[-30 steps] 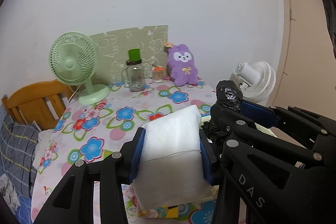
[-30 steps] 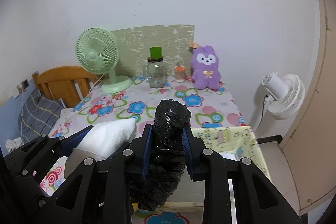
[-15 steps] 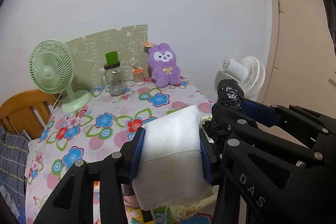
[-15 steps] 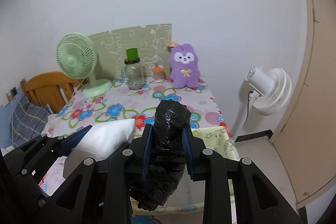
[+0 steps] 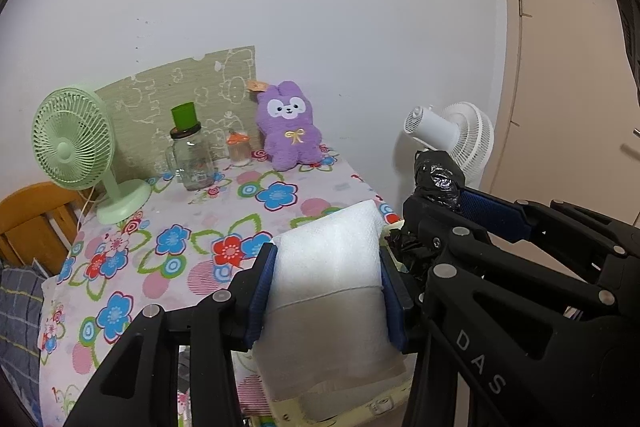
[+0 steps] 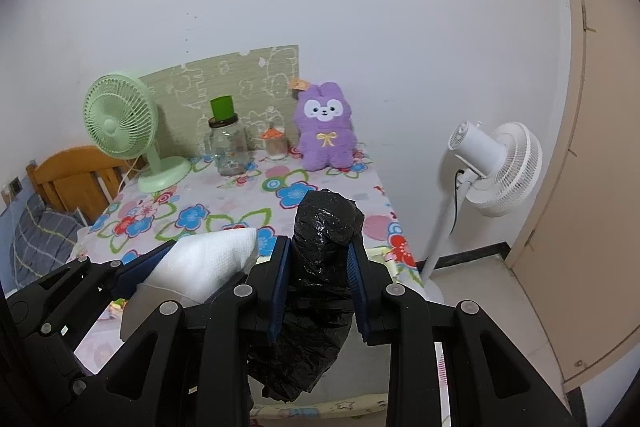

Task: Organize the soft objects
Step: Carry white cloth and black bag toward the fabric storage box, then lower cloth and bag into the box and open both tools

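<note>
The left gripper [image 5: 326,291] has its jaws clamped on a white roll [image 5: 328,267]; the right gripper [image 6: 318,283] clamps a black bag [image 6: 320,267] above the table [image 6: 224,203].

The only readable lettering is "DAS", in pale capitals running along the black arm of the right gripper [image 5: 440,203] where it crosses the lower right of the left wrist view; the orange tag on the purple plush toy [image 6: 326,127] is too small to read.
</note>
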A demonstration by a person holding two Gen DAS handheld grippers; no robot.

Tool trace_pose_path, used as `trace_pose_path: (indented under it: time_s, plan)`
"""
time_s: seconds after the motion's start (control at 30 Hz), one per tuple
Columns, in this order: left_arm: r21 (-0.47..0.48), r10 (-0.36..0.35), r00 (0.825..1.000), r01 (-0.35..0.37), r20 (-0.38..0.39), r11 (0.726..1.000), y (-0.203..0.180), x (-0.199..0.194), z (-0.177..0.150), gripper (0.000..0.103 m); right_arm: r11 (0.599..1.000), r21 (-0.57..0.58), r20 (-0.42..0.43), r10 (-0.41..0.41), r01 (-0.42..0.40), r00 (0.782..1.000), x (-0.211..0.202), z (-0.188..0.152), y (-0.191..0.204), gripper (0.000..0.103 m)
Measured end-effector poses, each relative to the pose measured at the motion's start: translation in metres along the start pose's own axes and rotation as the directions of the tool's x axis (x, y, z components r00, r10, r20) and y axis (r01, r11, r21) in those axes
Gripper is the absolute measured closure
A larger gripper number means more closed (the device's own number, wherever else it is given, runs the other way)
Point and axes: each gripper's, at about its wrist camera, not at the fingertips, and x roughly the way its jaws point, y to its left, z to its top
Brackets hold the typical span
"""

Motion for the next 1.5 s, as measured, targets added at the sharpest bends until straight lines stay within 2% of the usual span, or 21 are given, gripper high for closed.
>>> trace_pose_path:
  time_s: [0.33,0.53,0.73,1.0,1.07,1.13,1.17,1.2,1.5]
  plan:
    - [-0.027,-0.015,0.999,0.013,-0.051,1.0,-0.009,0.024,-0.007,0.051,1.0,0.01,-0.048,-0.007,0.008,0.999,0.019,-0.008,-0.014,0.072]
    - [-0.073,-0.022,0.993,0.014,-0.117,0.997,-0.01,0.04,-0.018,0.04,1.0,0.0,-0.084,0.007,-0.007,0.996,0.034,-0.017,-0.02,0.072]
    - [-0.08,0.02,0.989,-0.032,-0.148,0.996,-0.005,0.047,-0.026,0.026,0.999,-0.006,-0.127,0.042,-0.043,0.991,0.048,-0.026,-0.016,0.072]
    - [-0.068,0.064,0.98,-0.078,-0.188,0.995,0.004,0.054,-0.034,0.02,0.996,0.011,-0.163,0.084,-0.083,0.983,0.066,-0.035,-0.01,0.069]
    - [-0.069,0.052,0.979,-0.067,-0.197,0.995,0.004,0.057,-0.036,0.019,0.997,0.012,-0.172,0.083,-0.082,0.982,0.07,-0.037,-0.009,0.064]
    - [-0.073,0.041,0.979,-0.056,-0.201,0.996,0.004,0.057,-0.036,0.017,0.997,0.021,-0.177,0.081,-0.079,0.981,0.071,-0.038,-0.01,0.051]
    - [-0.072,0.034,0.979,-0.049,-0.201,0.996,0.003,0.056,-0.036,0.016,0.997,0.028,-0.172,0.077,-0.073,0.982,0.07,-0.038,-0.011,0.039]
    - [-0.072,0.03,0.98,-0.045,-0.199,0.996,0.002,0.056,-0.036,0.016,0.997,0.031,-0.166,0.073,-0.069,0.983,0.069,-0.038,-0.011,0.031]
    - [-0.061,0.045,0.984,-0.056,-0.17,0.997,-0.001,0.041,-0.031,0.009,1.0,0.03,-0.129,0.011,-0.008,0.992,0.051,-0.034,-0.01,0.018]
